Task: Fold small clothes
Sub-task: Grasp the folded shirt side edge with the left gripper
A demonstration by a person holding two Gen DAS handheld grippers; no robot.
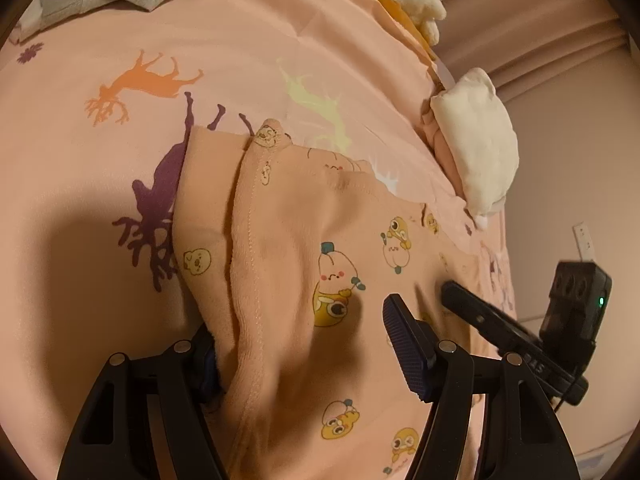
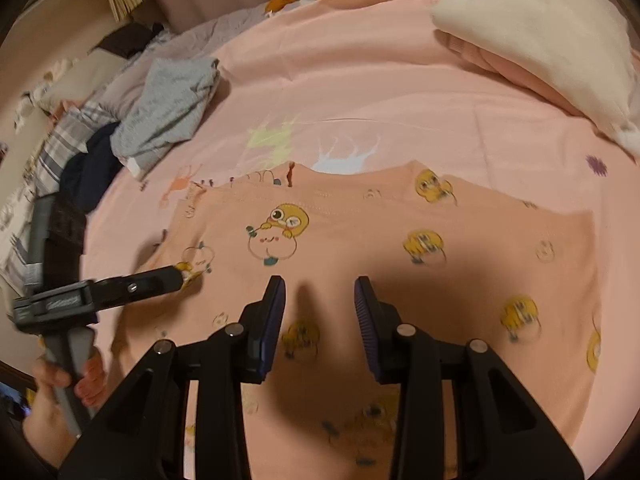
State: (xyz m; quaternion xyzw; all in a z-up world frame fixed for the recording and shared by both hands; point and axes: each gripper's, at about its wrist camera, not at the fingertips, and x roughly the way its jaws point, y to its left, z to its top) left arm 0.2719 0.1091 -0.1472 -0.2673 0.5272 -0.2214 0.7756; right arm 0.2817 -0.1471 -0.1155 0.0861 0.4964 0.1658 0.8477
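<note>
My right gripper (image 2: pixel 320 320) half spread and empty over the peach garment (image 2: pixel 360 240), my left gripper (image 1: pixel 308 352) spread wide around a raised fold (grip unclear), garment flat on the pink sheet (image 2: pixel 360 88), clothes pile (image 2: pixel 160 112) beyond.

We cannot read any words or numbers here. On the right gripper (image 1: pixel 516 344), at about four o'clock in the left wrist view, we see some pale marks on its black body, but they are too blurry to read. On the left gripper (image 2: pixel 120 286), at about nine o'clock in the right wrist view, we see a raised label on its black body, and it is too blurry too. The small peach garment (image 2: pixel 360 240) has only cartoon pictures, no letters.
</note>
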